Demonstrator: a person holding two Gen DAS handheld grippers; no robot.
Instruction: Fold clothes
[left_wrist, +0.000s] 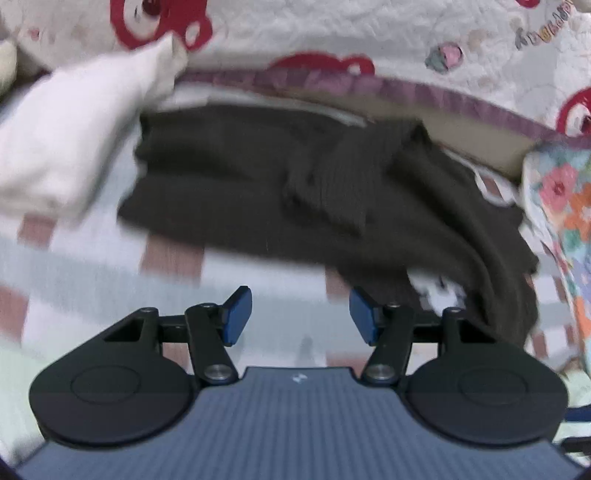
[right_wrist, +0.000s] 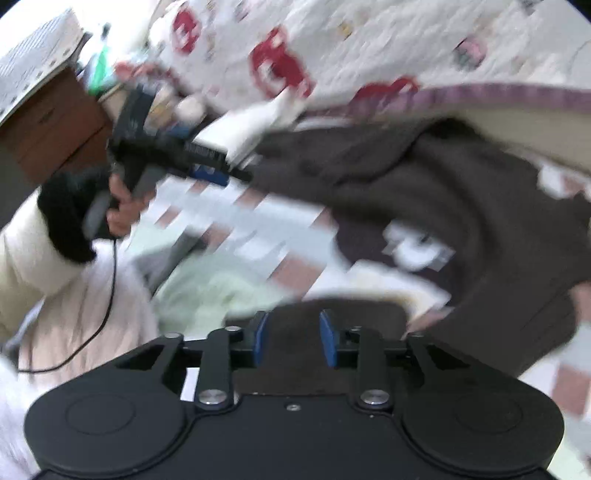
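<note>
On the checked bedsheet (left_wrist: 92, 258), at twelve o'clock of the left gripper (left_wrist: 300, 314): dark brown garment (left_wrist: 258, 192), half-folded | both jaws apart; left gripper empty; right gripper (right_wrist: 291, 341) has dark cloth between its pads, unpinched | step: between folds, likely | next: regrip an edge | room: bear-print quilt (left_wrist: 332, 29) behind, white pillow (left_wrist: 74, 140) at ten.

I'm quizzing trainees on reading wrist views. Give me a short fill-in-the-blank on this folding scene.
1. The crumpled garment on the bed is dark ____.
2. The left gripper holds ____ between its pads.
3. The pads of the right gripper are coloured ____.

Missing words: brown; nothing; blue
</note>
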